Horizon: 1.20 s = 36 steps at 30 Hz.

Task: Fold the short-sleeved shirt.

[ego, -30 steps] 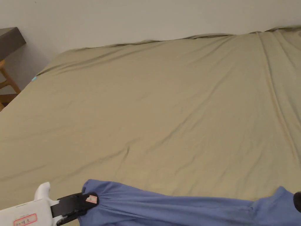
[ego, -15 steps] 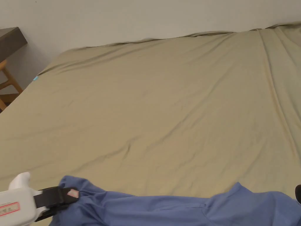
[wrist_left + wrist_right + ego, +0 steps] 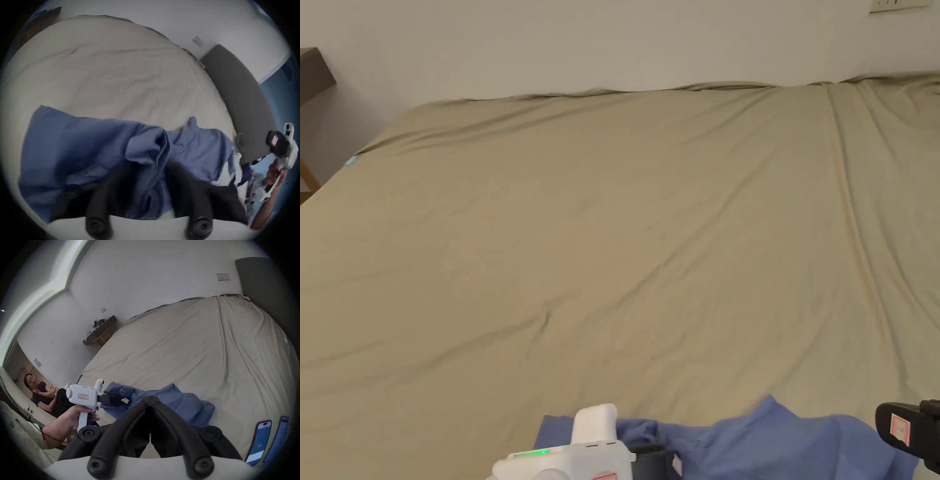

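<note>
The blue shirt (image 3: 794, 437) lies bunched on my bed (image 3: 625, 237), lower frame edge. My left tool (image 3: 125, 400) pinches a fold; my right tool (image 3: 150, 396) is closed, empty. Red-bordered labels, unreadable.

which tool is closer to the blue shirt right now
Left. The left tool is clamped on a bunched fold of the blue shirt. The right tool is shut with nothing in it, held off the shirt's right edge.

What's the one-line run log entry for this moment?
stage: shirt bunched at near edge of bed, unfolded | left tongs: shut on shirt | right tongs: shut, empty, clear of shirt | two phones on bed
</note>
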{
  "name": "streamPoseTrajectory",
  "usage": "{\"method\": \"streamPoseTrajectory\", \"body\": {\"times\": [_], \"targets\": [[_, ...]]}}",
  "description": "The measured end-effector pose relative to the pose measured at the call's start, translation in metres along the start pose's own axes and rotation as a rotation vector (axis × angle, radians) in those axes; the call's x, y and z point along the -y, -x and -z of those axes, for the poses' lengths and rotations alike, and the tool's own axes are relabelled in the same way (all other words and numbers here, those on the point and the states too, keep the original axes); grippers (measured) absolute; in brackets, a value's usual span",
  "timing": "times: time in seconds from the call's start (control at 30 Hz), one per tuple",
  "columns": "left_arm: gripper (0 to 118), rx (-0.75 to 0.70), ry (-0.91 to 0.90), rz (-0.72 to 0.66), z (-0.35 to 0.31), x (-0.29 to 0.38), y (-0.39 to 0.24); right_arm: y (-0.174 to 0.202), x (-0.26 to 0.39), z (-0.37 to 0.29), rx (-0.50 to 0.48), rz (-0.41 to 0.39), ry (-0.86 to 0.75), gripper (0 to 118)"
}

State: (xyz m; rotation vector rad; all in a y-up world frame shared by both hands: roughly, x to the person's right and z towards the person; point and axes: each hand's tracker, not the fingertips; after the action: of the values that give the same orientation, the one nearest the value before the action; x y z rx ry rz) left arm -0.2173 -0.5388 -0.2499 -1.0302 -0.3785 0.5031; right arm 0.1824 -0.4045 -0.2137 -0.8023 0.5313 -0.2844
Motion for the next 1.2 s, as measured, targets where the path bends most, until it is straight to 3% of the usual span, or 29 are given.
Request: {"method": "streamPoseTrajectory", "body": {"times": [0.07,0.17,0.23,0.27,0.3,0.33,0.37,0.4,0.47,0.5,0.83,0.9,1.03,1.2], "targets": [[118,0.166,-0.074,-0.103,-0.031,-0.004,-0.002,-0.001,0.001,-0.002,0.013,-0.010,0.003,2],[118,0.170,-0.180,-0.014,-0.083,-0.013,-0.001,-0.005,0.002,-0.003,0.006,0.004,-0.003,2],[118,-0.009,-0.195,0.060,-0.103,-0.020,0.001,-0.007,0.002,-0.001,-0.010,0.034,-0.013,2],[100,-0.147,-0.187,0.099,-0.102,-0.020,0.006,-0.008,0.002,0.000,-0.017,0.046,-0.018,2],[36,-0.289,-0.145,0.126,-0.095,-0.021,0.011,-0.008,0.002,0.000,-0.022,0.053,-0.020,2],[0,-0.408,-0.098,0.174,-0.082,-0.019,0.012,-0.007,0.002,0.001,-0.026,0.059,-0.023,2],[0,-0.516,-0.074,0.257,-0.064,-0.013,0.014,-0.006,0.002,0.002,-0.030,0.060,-0.024,2],[0,-0.516,-0.072,0.268,-0.063,-0.004,0.009,-0.003,0.003,0.002,-0.033,0.058,-0.023,2],[0,-0.316,0.004,0.206,-0.036,0.008,0.011,0.000,0.004,0.002,-0.039,0.046,-0.019,2],[0,-0.350,0.003,0.200,-0.023,0.016,0.003,0.002,0.004,0.002,-0.041,0.040,-0.015,2],[0,-0.384,-0.029,0.568,0.022,0.066,-0.089,0.007,0.002,0.000,-0.036,0.018,0.001,2],[0,-0.348,-0.027,0.548,0.025,0.066,-0.101,0.009,0.001,0.000,-0.040,0.015,0.003,2],[0,0.057,0.088,0.337,0.017,0.055,-0.112,0.011,0.000,0.001,-0.053,0.002,0.007,2],[0,0.185,-0.041,0.186,-0.042,0.019,-0.067,0.012,-0.006,-0.009,-0.081,-0.008,-0.021,2]]}}
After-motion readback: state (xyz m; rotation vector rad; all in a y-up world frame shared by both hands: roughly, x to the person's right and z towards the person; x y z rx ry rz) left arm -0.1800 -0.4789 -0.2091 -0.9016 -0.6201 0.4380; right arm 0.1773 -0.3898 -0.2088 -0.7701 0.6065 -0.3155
